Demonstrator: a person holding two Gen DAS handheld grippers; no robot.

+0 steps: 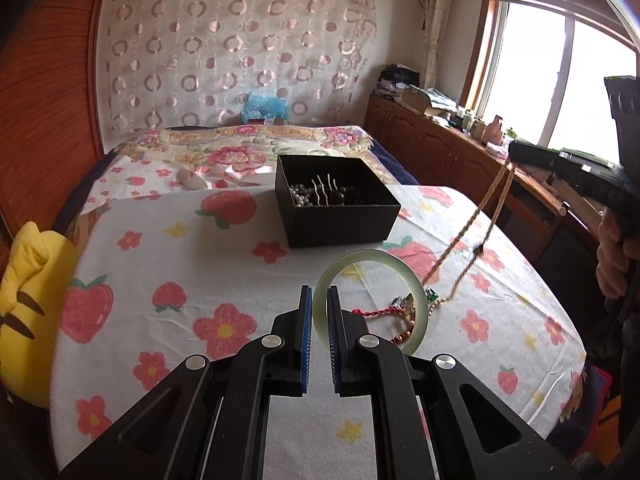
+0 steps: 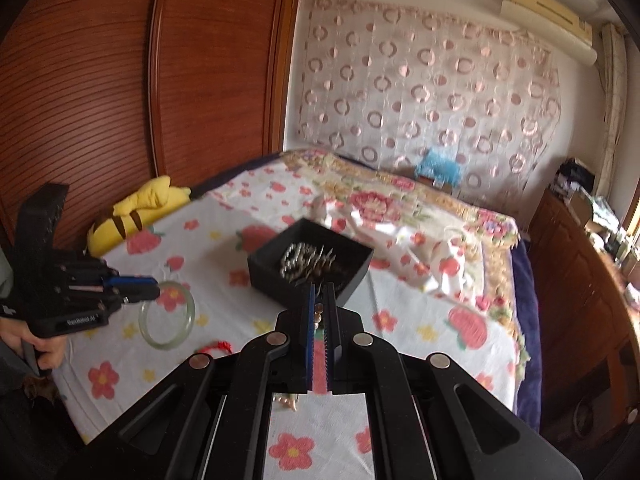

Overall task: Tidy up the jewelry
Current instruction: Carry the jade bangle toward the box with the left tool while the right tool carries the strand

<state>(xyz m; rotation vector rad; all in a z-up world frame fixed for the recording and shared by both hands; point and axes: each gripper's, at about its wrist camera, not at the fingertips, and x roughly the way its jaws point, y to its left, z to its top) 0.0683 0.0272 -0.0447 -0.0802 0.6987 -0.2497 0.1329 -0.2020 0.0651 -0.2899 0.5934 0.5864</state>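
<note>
The right hand-held gripper [image 1: 514,151] pinches a beaded necklace [image 1: 486,210] that hangs over the tabletop [image 1: 168,240]. The left hand-held gripper [image 1: 319,300] pinches a green bangle [image 1: 414,280]. Move the necklace slowly over the far black box [image 1: 340,220], then let go.

Left wrist view sits low and close over the bed [image 1: 168,240], facing the curtained wall and window. Right wrist view rides higher, facing wardrobe and curtain. Both share the black box [image 1: 340,216] [image 2: 276,276] and strawberry-print sheet [image 1: 192,312] [image 2: 404,304].
</note>
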